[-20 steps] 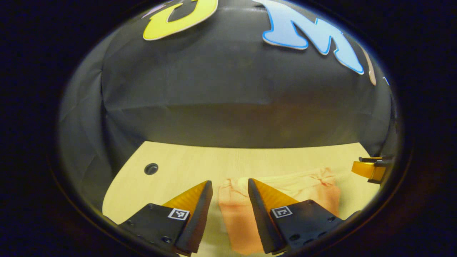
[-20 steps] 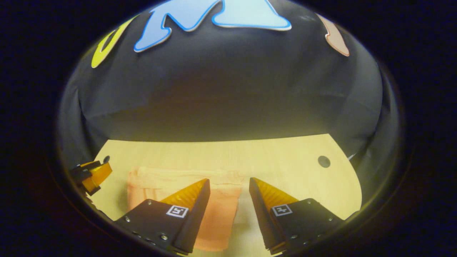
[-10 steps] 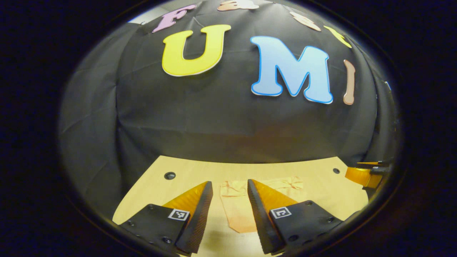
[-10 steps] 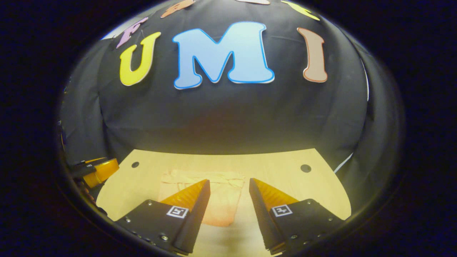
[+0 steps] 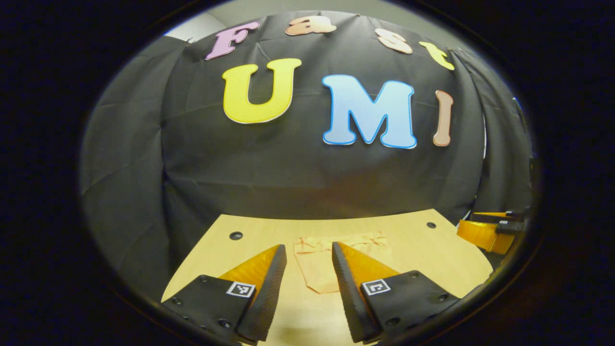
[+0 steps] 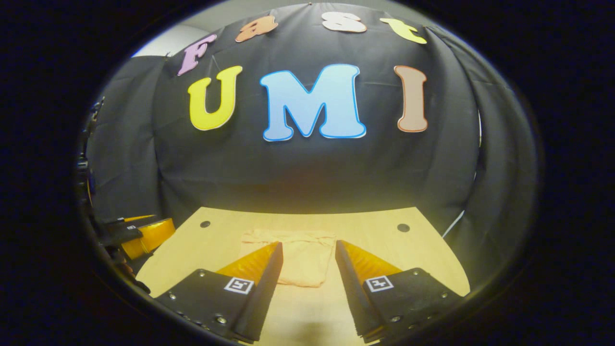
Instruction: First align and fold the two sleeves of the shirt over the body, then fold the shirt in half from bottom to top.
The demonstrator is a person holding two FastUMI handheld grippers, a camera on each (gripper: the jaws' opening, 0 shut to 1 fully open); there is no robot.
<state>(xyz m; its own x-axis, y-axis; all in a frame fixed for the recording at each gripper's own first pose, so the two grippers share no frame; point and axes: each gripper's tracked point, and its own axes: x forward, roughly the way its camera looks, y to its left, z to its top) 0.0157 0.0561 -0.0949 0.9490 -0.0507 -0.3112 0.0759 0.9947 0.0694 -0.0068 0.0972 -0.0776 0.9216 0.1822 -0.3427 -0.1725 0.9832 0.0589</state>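
Shirt (image 5: 319, 269) lies as a compact folded bundle mid-table (image 5: 423, 250), apparently both folds done though layers are too small to confirm, left gripper (image 5: 307, 262) and right gripper (image 6: 308, 259) both spread open, empty, held above the near edge, so nothing seems left beyond parking them.

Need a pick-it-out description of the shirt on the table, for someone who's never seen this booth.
Start at the pale wooden table in front of the black cloth wall. Near its middle, between the two round holes in the tabletop, lies the shirt: a small folded packet of peach-pink cloth, flat on the wood. It is the only soft cloth item on the table.
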